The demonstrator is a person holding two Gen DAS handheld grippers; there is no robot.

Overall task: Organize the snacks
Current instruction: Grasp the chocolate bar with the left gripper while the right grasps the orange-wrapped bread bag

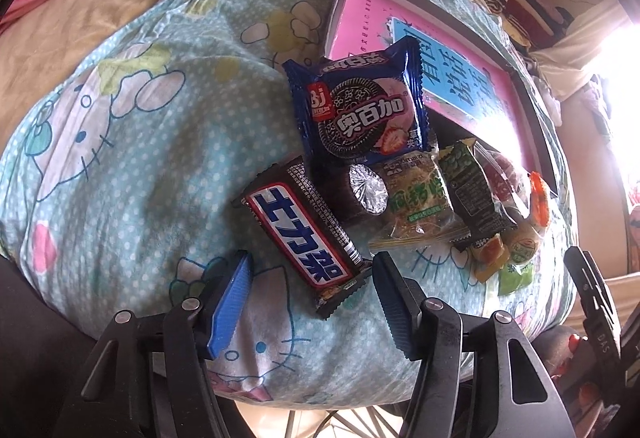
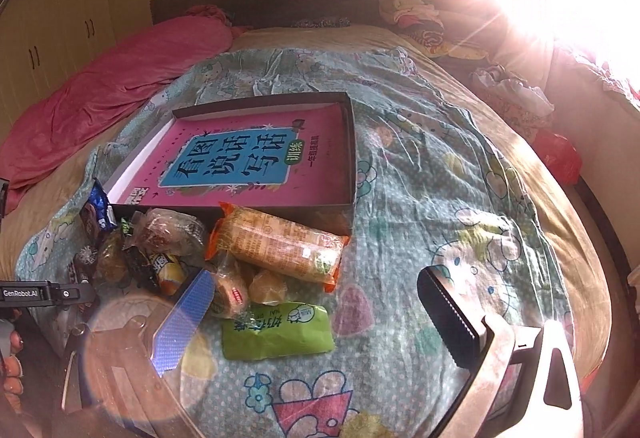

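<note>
Left wrist view: the left tool (image 1: 312,302), wide open and empty, straddles the chocolate bar (image 1: 305,234) in the snack pile on the bed.

Right wrist view: the right tool (image 2: 316,322) gapes empty above the green packet (image 2: 276,330); the box (image 2: 352,142) holds only a book (image 2: 248,158), so sorting looks unstarted.
</note>
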